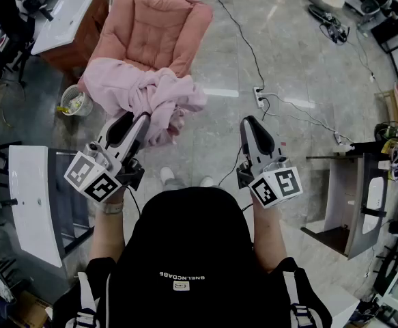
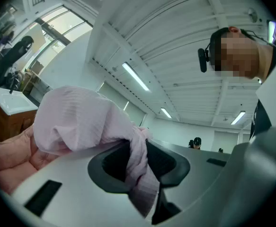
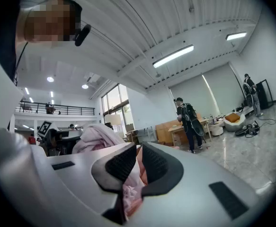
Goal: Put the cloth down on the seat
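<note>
A pale pink cloth (image 1: pixel 144 91) hangs bunched over the front edge of a salmon padded seat (image 1: pixel 158 26). My left gripper (image 1: pixel 136 120) is shut on a fold of it. In the left gripper view the cloth (image 2: pixel 76 117) billows above the jaws of the left gripper (image 2: pixel 138 162), a twisted strand runs down between the pads, and the seat (image 2: pixel 10 160) shows at the lower left. My right gripper (image 1: pixel 251 121) hovers over bare floor to the right of the seat, apart from the cloth. In its own view the right gripper (image 3: pixel 137 162) leaves a narrow slit between the jaws, pink shows only behind them, and the cloth (image 3: pixel 97 138) lies off to the left.
A small bin (image 1: pixel 72 101) stands left of the seat beside a brown cabinet with a white top (image 1: pixel 69 16). A white table (image 1: pixel 31 203) is at my left and a grey one (image 1: pixel 352 197) at my right. A power strip (image 1: pixel 259 98) with cables lies on the floor. A person (image 3: pixel 190 122) stands far off.
</note>
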Motion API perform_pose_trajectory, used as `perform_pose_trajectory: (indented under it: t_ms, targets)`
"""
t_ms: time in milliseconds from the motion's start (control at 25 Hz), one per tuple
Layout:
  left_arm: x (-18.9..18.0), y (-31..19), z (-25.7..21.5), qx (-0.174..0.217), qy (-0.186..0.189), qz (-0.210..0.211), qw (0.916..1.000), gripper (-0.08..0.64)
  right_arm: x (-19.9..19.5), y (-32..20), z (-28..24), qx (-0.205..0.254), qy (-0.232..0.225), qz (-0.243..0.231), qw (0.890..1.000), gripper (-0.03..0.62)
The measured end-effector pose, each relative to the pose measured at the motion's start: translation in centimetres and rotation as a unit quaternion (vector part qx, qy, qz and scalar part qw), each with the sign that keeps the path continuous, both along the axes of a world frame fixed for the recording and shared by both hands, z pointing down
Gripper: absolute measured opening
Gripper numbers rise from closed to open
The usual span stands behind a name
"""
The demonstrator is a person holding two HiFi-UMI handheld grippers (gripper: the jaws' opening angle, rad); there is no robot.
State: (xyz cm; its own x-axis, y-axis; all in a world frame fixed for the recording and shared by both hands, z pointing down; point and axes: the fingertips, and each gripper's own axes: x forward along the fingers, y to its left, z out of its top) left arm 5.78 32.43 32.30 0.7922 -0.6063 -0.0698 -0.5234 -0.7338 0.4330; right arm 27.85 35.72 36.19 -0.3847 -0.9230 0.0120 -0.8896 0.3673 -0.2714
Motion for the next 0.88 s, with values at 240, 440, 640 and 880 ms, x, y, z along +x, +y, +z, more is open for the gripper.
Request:
perform_pose_trajectory:
  t_ms: [240, 440, 640, 880]
  targets:
    - [-1.2, -0.6, 0.3, 0.005, 0.001, -0.004, 1.0000, 0.115, -1.2, -0.8, 0.2, 0.004, 0.006, -0.005, 1.000, 0.058]
    - [-0.5, -0.3, 0.5, 0.006, 0.031, -0.011, 0.9994, 0.115, 0.0, -0.6, 0.8, 0.010, 0.008, -0.010, 1.000, 0.058]
    - [-5.4, -2.5, 0.1, 0.011, 0.043, -0.006, 0.9990, 0.115, -4.3, -3.4, 0.4, 0.007, 0.002, 0.000, 1.000, 0.058]
    - [-11.8, -5.4, -0.3, 0.014, 0.047, 0.011, 0.9987, 0.115, -10.5, -6.8, 0.2, 0.000, 0.001, 0.014, 1.000, 0.058]
